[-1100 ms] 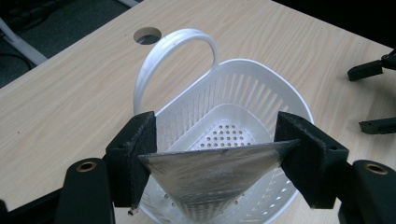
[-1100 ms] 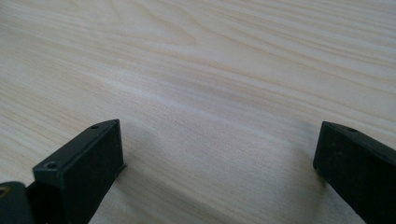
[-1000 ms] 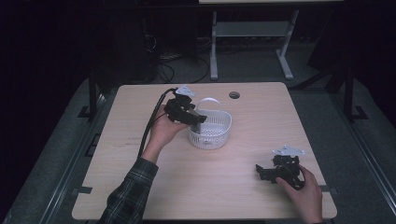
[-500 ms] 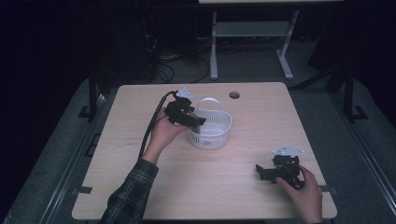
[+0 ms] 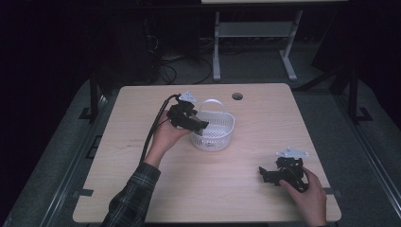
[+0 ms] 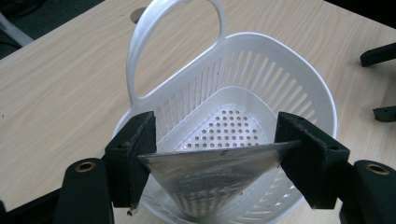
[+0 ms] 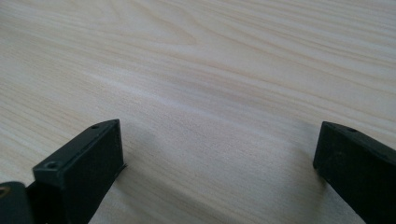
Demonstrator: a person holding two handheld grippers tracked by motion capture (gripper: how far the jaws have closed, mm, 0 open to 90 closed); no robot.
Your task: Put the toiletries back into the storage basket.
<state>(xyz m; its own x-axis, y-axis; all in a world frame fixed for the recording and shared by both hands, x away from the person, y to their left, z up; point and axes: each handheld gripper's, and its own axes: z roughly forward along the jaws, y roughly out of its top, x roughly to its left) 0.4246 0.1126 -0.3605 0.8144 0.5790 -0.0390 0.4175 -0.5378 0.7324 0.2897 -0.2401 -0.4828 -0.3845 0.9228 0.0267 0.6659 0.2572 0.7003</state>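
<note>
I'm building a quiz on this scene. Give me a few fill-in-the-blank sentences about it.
1. The left claw grips a metal ____.
2. The grater hangs over a white ____.
3. The basket has one looped ____.
4. The right claw rests open on the wooden ____.

Missing words: grater; basket; handle; table

basket (image 5: 215, 130) mid-table, bare wood (image 5: 236, 189) all around

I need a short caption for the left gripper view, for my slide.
Left gripper holds a metal grater over a white plastic basket on a wooden table.
</note>
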